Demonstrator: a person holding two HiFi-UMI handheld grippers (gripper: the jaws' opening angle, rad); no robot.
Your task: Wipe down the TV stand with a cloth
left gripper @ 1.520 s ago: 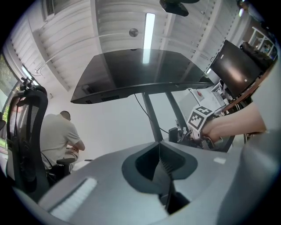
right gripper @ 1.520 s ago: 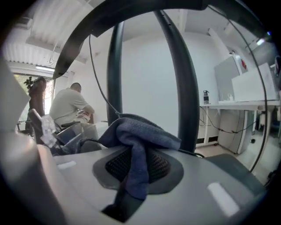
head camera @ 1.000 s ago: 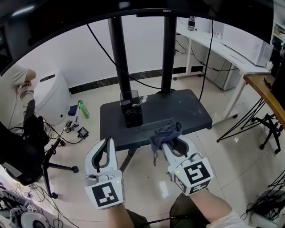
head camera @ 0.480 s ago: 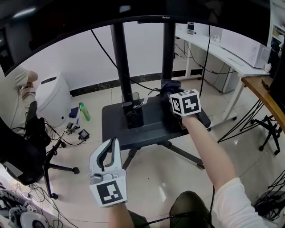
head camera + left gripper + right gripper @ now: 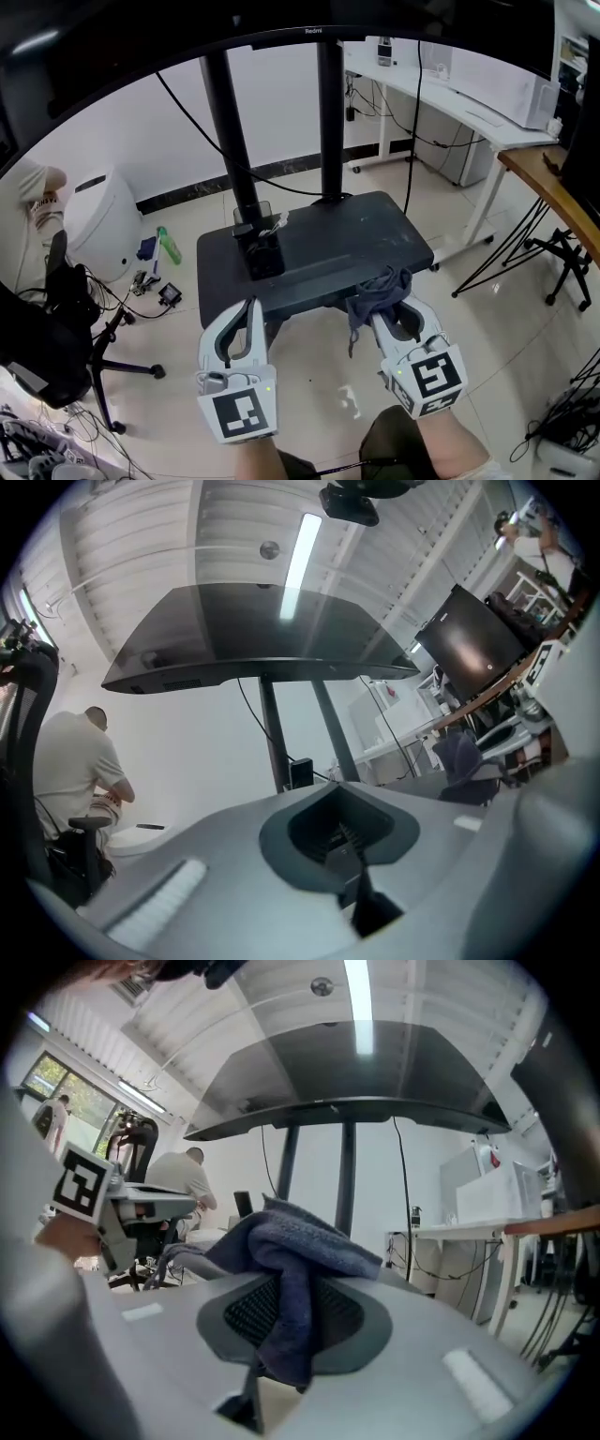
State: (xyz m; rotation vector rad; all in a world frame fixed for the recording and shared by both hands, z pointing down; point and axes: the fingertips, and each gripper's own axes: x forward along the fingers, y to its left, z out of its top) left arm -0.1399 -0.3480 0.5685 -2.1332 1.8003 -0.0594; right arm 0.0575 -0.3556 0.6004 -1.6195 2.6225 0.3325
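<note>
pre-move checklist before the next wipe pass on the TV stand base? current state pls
1. Cloth gripped: ok. The right tool is shut on the cloth, with folds bunched over the jaws.
2. Cloth touching the TV stand base: cannot tell. It sits at the near edge, but contact isn't clear.
3. Left tool out of the way: ok. Shut, empty, in front of the near-left edge.
4. Wipe path clear: not ok. A black box stands on the base by the left pole.

One cloth (image 5: 376,290), one TV stand (image 5: 328,234) (two poles (image 5: 225,131)), two grippers (image 5: 246,309) (image 5: 390,302).
</note>
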